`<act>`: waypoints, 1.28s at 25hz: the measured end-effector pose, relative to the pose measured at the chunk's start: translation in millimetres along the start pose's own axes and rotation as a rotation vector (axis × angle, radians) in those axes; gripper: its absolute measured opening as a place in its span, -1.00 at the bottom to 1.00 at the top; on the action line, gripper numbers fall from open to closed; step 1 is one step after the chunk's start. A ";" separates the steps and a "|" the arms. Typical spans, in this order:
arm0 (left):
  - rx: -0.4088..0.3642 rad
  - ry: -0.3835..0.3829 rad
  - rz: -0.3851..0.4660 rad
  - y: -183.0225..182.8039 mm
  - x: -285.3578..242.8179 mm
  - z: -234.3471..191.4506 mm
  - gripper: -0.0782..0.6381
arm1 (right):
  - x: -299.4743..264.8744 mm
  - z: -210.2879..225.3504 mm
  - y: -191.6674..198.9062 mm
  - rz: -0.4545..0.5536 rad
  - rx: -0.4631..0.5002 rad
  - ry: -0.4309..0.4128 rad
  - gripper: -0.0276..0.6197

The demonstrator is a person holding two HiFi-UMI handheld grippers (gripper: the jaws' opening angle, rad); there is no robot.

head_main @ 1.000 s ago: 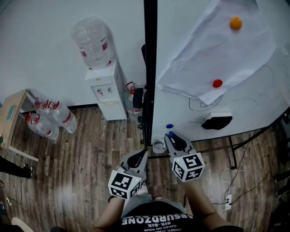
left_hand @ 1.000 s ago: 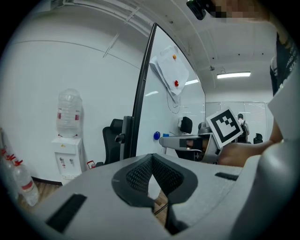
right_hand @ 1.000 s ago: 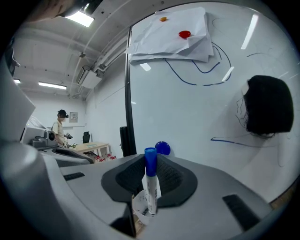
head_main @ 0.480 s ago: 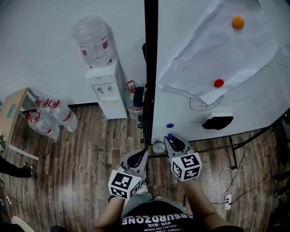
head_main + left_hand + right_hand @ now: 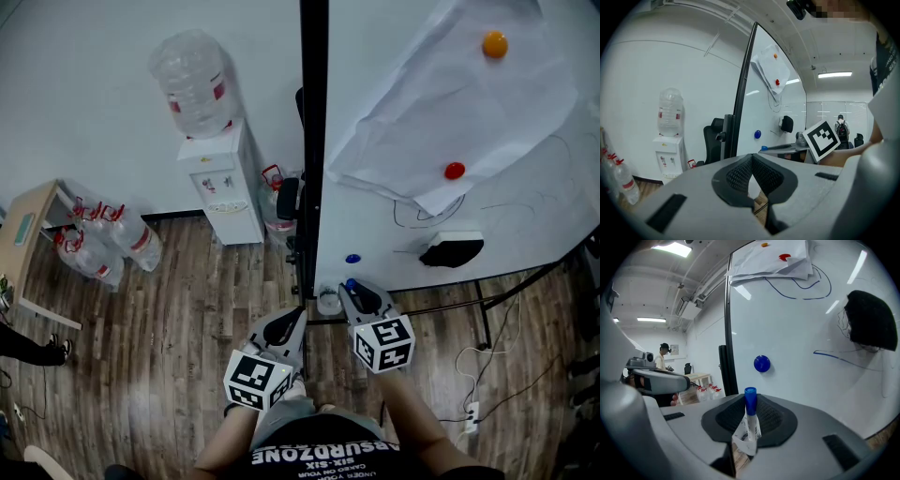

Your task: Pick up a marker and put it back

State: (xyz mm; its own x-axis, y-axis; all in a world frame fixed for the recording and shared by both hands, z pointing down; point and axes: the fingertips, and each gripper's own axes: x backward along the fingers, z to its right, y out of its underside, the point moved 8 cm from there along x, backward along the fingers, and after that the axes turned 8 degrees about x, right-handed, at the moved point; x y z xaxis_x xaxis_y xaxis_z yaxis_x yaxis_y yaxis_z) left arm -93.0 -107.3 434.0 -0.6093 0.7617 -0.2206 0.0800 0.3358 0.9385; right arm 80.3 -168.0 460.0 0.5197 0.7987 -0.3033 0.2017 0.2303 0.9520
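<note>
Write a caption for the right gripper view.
Right gripper clamps a blue-capped marker, facing a whiteboard with a blue magnet and black eraser.

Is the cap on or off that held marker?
On: the marker, clamped in the right gripper, has its blue cap covering the tip.

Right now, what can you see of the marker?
The marker has a white barrel with dark print and a blue cap, plastic by its look. The right tongs are shut on the barrel, with the cap end poking out past their tips toward the whiteboard, seemingly clear of it. Its rear end is hidden between the pads.
</note>
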 end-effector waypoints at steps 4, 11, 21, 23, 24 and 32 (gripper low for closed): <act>0.000 0.001 -0.003 -0.3 -0.4 0.3 -0.76 | -0.4 -0.3 4.4 -0.020 0.002 -0.003 -0.70; -0.001 0.000 -0.006 0.7 -1.9 0.2 -0.76 | -1.4 -0.8 13.1 -0.045 0.009 -0.005 -0.70; 0.000 -0.006 -0.006 2.4 -0.4 0.3 -0.76 | 0.2 -5.5 23.2 -0.067 0.008 -0.007 -0.70; 0.000 -0.007 -0.005 2.7 -0.5 0.8 -0.76 | 1.1 -5.7 25.5 -0.072 0.007 -0.008 -0.70; 0.000 -0.007 -0.005 2.8 -0.4 1.2 -0.76 | 1.7 -5.7 26.6 -0.074 0.006 -0.008 -0.70; 0.000 -0.006 -0.007 3.6 0.7 4.5 -0.76 | 5.4 -9.1 34.6 -0.095 0.003 -0.012 -0.70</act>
State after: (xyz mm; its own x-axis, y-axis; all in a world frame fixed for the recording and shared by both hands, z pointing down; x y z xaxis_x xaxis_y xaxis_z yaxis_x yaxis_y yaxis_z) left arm -89.6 -103.0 436.0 -0.6053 0.7625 -0.2287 0.0761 0.3414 0.9368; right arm 82.6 -150.7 491.6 0.5081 0.7667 -0.3925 0.2532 0.3026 0.9188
